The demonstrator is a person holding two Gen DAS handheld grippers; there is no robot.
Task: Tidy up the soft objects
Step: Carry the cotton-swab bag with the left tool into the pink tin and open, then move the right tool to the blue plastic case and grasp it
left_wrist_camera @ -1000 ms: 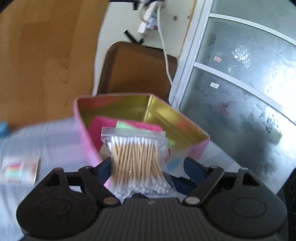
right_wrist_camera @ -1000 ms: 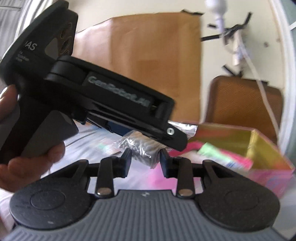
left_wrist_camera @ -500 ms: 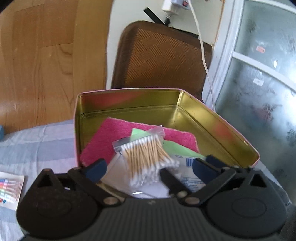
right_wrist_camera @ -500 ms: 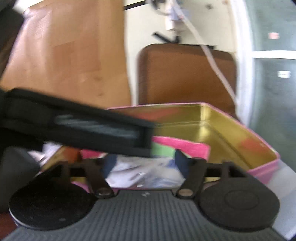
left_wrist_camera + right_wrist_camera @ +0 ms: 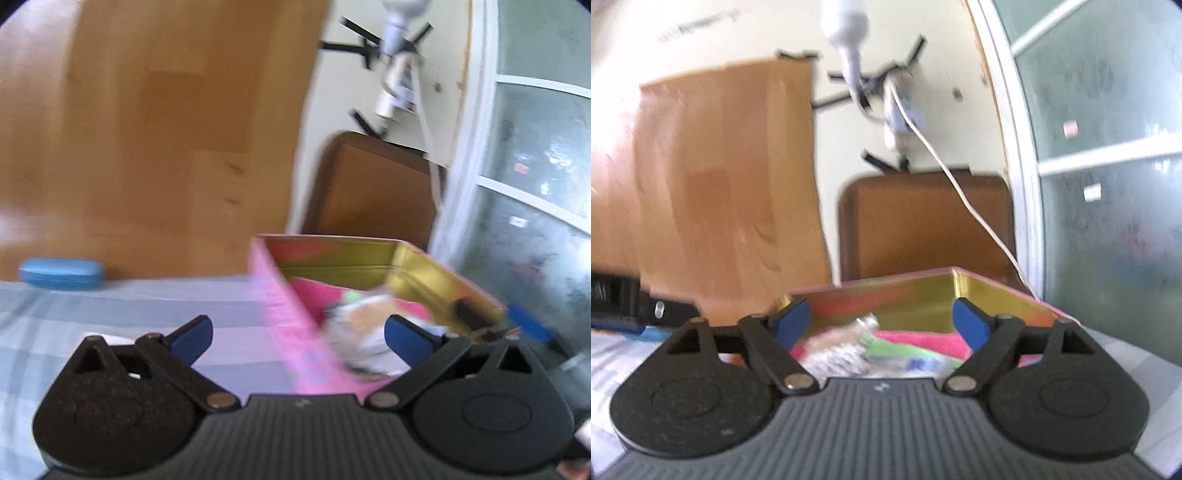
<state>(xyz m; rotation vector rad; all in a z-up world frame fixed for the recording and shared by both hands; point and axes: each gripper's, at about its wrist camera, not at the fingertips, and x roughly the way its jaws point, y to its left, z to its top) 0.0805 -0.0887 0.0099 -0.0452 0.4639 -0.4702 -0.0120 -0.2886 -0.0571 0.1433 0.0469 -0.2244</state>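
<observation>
While both tongs (image 5: pixel 299 338) (image 5: pixel 882 325) gape empty, the pink tin (image 5: pixel 288 317) holds swabs (image 5: pixel 369 314) and cloths (image 5: pixel 923 338).

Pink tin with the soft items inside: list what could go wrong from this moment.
1. The left gripper is open with the pink tin wall between its fingers; sweeping sideways could knock or drag the tin.
2. The bag of cotton swabs lies loosely on top of the pile near that wall, so a bump might tip it out.
3. The right gripper, also open, hovers at the tin's near edge; both views are blurred, so clearances are hard to judge.
</observation>
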